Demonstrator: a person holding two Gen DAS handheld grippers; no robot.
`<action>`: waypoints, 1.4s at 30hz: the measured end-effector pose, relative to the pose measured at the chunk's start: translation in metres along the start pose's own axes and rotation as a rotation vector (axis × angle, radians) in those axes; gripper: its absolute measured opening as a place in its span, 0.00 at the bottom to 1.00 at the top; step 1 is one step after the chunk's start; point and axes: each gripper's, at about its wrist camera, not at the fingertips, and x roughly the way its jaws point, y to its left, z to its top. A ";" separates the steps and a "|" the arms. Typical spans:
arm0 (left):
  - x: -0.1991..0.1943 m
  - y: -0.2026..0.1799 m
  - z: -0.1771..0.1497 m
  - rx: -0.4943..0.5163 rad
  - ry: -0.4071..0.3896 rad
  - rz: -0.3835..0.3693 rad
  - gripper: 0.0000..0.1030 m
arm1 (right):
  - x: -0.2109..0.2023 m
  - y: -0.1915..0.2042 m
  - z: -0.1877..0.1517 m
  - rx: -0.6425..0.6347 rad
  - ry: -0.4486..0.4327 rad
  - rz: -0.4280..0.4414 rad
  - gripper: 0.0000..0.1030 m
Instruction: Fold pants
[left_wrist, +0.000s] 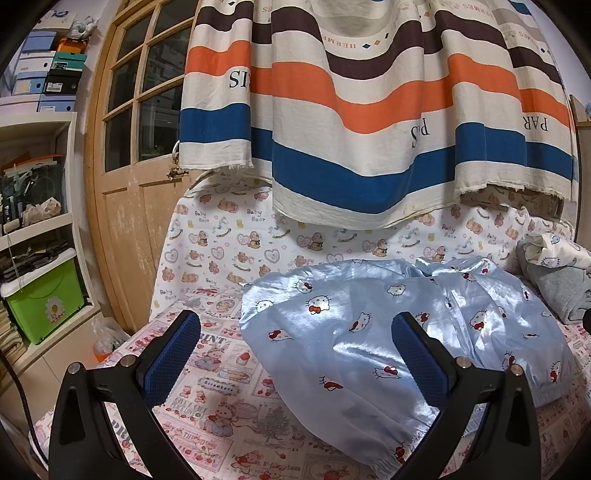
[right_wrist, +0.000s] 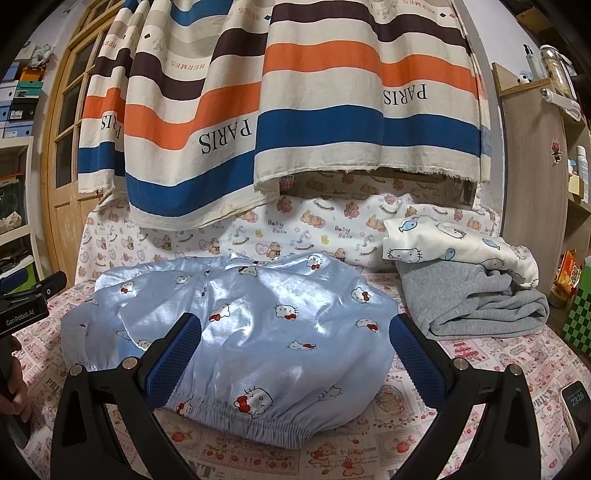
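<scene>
Light blue satin pants (right_wrist: 236, 332) lie spread on the bed (right_wrist: 480, 369), elastic waistband (right_wrist: 258, 424) nearest, already doubled over by the look of it. Both grippers hover above, empty: left gripper (left_wrist: 295, 354) fingers wide apart over the pants' left edge, right gripper (right_wrist: 295, 354) fingers wide apart over the middle. Likely next: pinch the waistband corners and fold toward the far end. Satin is slippery, so bite deep into the elastic, lift both sides evenly, keep clear of the grey folded garment (right_wrist: 476, 306) just beside
</scene>
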 end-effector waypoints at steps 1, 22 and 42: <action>0.000 0.000 0.000 0.001 0.000 -0.004 1.00 | 0.000 0.000 0.000 0.000 0.000 0.000 0.99; -0.003 0.000 0.002 0.003 -0.012 -0.001 1.00 | -0.004 -0.001 0.002 0.003 -0.005 -0.002 0.99; -0.069 0.006 0.001 0.007 0.001 -0.072 1.00 | -0.080 -0.029 0.008 0.092 -0.134 0.040 1.00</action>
